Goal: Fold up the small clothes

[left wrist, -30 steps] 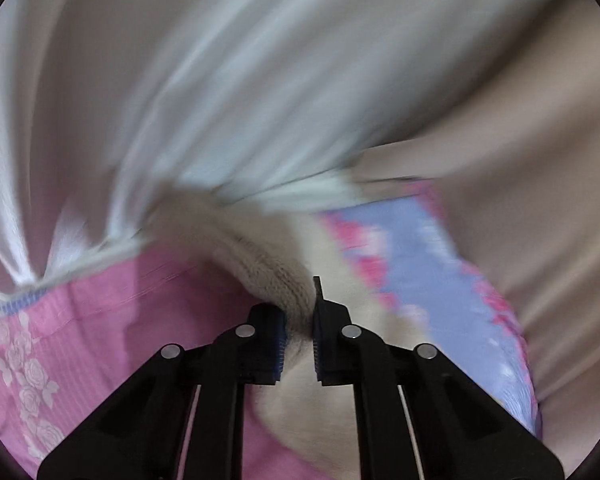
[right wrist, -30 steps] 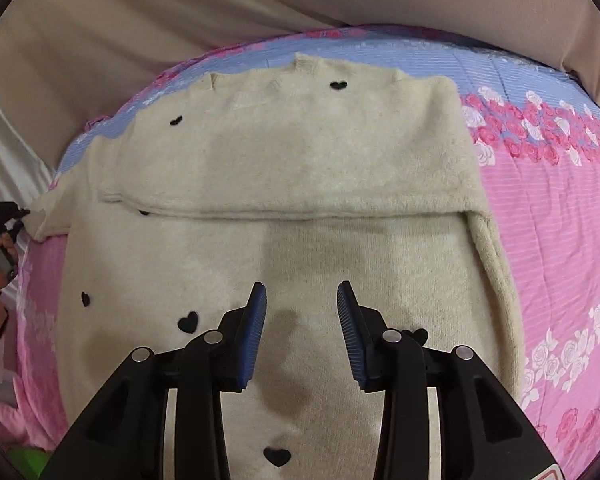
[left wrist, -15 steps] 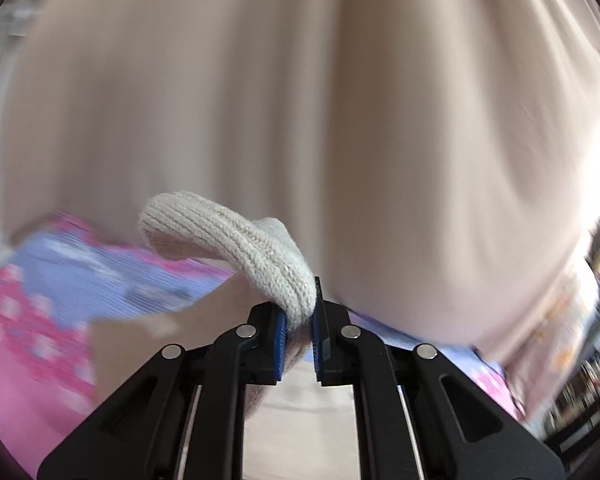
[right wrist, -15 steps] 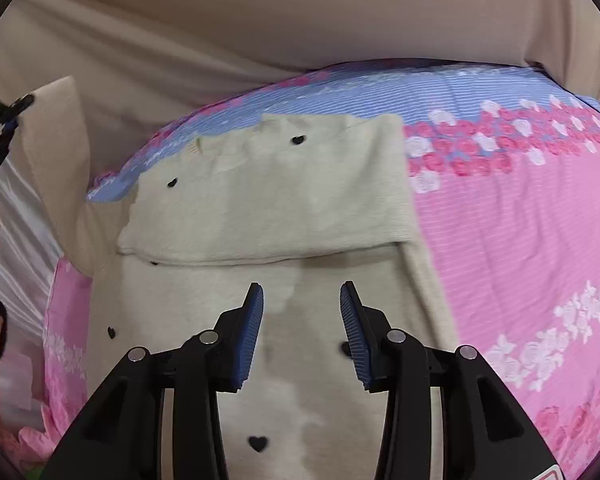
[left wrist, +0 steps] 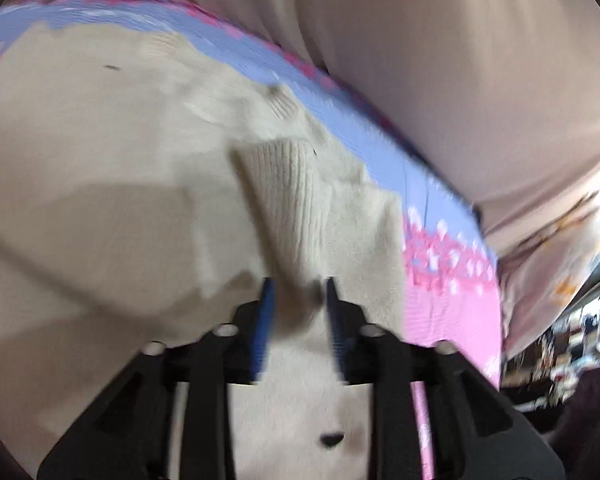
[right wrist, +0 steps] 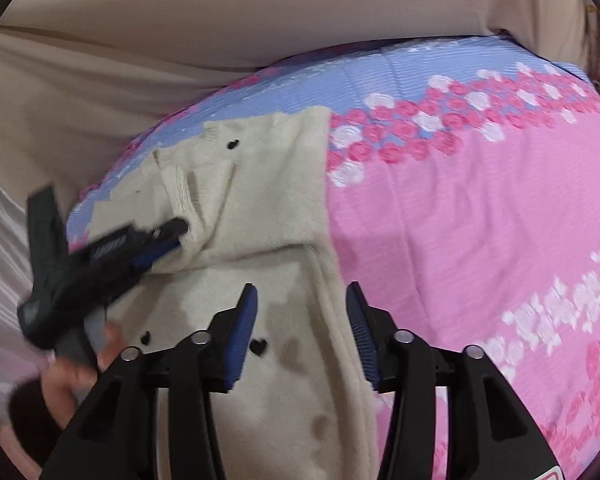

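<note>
A cream knitted sweater with small black hearts [right wrist: 260, 240] lies on the bed's pink and blue rose-printed sheet [right wrist: 480, 208], its upper part folded down over the body. The left tool [left wrist: 298, 312] has its blue-padded jaws slightly apart, with the ribbed cream sleeve cuff [left wrist: 292, 196] lying between them over the fold; motion blur hides whether they pinch it. The right tool [right wrist: 302, 320] hovers wide open above the sweater's lower right edge, holding nothing.
</note>
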Tool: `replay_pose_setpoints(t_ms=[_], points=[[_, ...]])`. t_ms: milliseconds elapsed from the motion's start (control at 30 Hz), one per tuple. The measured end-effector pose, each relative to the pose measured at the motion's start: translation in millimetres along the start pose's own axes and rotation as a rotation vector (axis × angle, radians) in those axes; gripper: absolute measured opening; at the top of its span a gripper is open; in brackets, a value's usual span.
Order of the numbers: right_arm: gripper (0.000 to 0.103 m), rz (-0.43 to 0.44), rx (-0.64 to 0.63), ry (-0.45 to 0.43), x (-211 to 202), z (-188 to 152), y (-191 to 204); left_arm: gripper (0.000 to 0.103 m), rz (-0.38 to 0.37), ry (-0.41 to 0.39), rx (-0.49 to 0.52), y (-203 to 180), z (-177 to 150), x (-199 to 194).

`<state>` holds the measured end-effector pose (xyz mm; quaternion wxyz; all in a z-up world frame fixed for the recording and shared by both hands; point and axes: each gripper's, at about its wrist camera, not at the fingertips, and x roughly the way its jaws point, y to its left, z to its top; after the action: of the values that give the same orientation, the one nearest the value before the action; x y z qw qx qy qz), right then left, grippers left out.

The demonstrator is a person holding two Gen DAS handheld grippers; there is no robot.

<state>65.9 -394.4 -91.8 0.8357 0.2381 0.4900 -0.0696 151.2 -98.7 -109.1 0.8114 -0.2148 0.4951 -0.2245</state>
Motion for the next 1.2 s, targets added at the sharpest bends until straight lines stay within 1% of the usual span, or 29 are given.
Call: replay_pose_setpoints(t_ms=[33,67,133,200,267,333,367,433,467,500,533,567,600,633,667,733,767,833,867,900,933,967,1000,1033,1067,1100,1133,1167,1200], points=[[0.055,0.030,-0.001,0.004,6.6,9.5,3.8,0.049,0.002,-0.029,-0.010,8.1,-2.8,-8.1],[0.056,0.059,0.000,0.012,12.9,17.8,8.1,0.052,0.008,-0.064,-0.025,18.9,-2.6,-21.7],[0.057,0.119,0.007,0.042,35.5,37.5,19.0,0.055,0.028,-0.105,-0.063,38.6,5.4,-47.8],[0.058,0.152,0.014,0.082,62.1,52.0,32.9,0.055,0.059,-0.142,-0.140,66.9,15.4,-71.4],[0.058,0.153,0.031,0.118,85.9,60.7,48.6,0.056,0.108,-0.171,-0.243,105.1,23.7,-87.4],[0.058,0.154,0.030,0.118,93.7,61.9,67.0,0.056,0.149,-0.193,-0.314,130.6,26.8,-99.1],[0.061,0.167,0.004,0.103,95.0,60.5,80.6,0.056,0.165,-0.208,-0.332,140.8,27.7,-105.1],[0.068,0.139,-0.069,0.096,102.2,56.7,108.8,0.056,0.190,-0.223,-0.347,151.2,28.0,-109.4],[0.068,0.118,-0.101,0.100,107.7,55.7,119.3,0.056,0.193,-0.224,-0.358,156.1,28.5,-110.5],[0.062,0.084,-0.151,0.102,115.7,55.1,132.0,0.056,0.194,-0.224,-0.369,161.1,29.2,-113.4],[0.024,0.048,-0.200,0.100,122.9,56.7,140.9,0.056,0.196,-0.223,-0.384,165.3,29.4,-114.5],[0.008,0.021,-0.221,0.099,126.3,59.4,142.1,0.056,0.193,-0.224,-0.394,168.7,29.5,-115.9],[0.008,0.020,-0.191,0.086,123.6,64.7,136.5,0.056,0.193,-0.227,-0.401,171.8,29.3,-118.2],[0.008,0.062,-0.098,0.027,108.5,71.7,121.5,0.056,0.193,-0.231,-0.405,176.0,30.3,-121.5],[0.008,0.090,-0.033,-0.018,95.8,75.7,106.9,0.056,0.187,-0.236,-0.413,179.4,32.0,-123.5],[0.008,0.123,0.096,-0.079,75.4,78.2,67.8,0.056,0.168,-0.241,-0.442,188.9,34.1,-124.3],[0.008,0.137,0.172,-0.075,74.9,73.5,42.9,0.057,0.160,-0.240,-0.465,191.7,36.8,-120.4],[0.009,0.131,0.233,-0.003,90.8,62.8,16.3,0.057,0.136,-0.247,-0.527,206.8,38.1,-120.8],[0.011,0.129,0.252,0.050,103.0,55.7,7.4,0.057,0.126,-0.249,-0.563,213.5,40.6,-117.2],[0.014,0.138,0.270,0.079,110.8,50.3,2.2,0.057,0.115,-0.250,-0.599,219.5,43.5,-113.0],[0.016,0.156,0.290,0.084,113.8,46.3,-0.6,0.057,0.103,-0.252,-0.624,223.7,45.4,-110.1],[0.024,0.168,0.303,0.074,112.9,44.5,-1.2,0.057,0.097,-0.254,-0.651,228.8,47.9,-107.0],[0.030,0.182,0.315,0.056,109.7,44.0,-1.1,0.056,0.085,-0.262,-0.684,234.6,50.0,-104.9],[0.041,0.187,0.319,0.037,105.3,43.4,-1.2,0.056,0.076,-0.269,-0.702,239.6,52.8,-102.9],[0.046,0.187,0.321,0.009,101.1,46.2,-0.2,0.055,0.068,-0.276,-0.720,242.1,54.2,-103.3],[0.046,0.193,0.328,-0.010,98.2,49.9,-1.4,0.049,0.069,-0.284,-0.731,244.2,55.8,-104.3],[0.039,0.208,0.342,-0.019,97.9,54.0,-2.6,0.034,0.085,-0.294,-0.730,245.2,56.7,-106.0],[0.006,0.223,0.353,-0.032,95.9,58.1,-4.3,0.025,0.097,-0.310,-0.723,246.6,56.7,-108.5],[0.008,0.231,0.355,-0.049,91.7,62.9,-6.0,0.024,0.093,-0.324,-0.713,247.4,55.4,-111.4]])
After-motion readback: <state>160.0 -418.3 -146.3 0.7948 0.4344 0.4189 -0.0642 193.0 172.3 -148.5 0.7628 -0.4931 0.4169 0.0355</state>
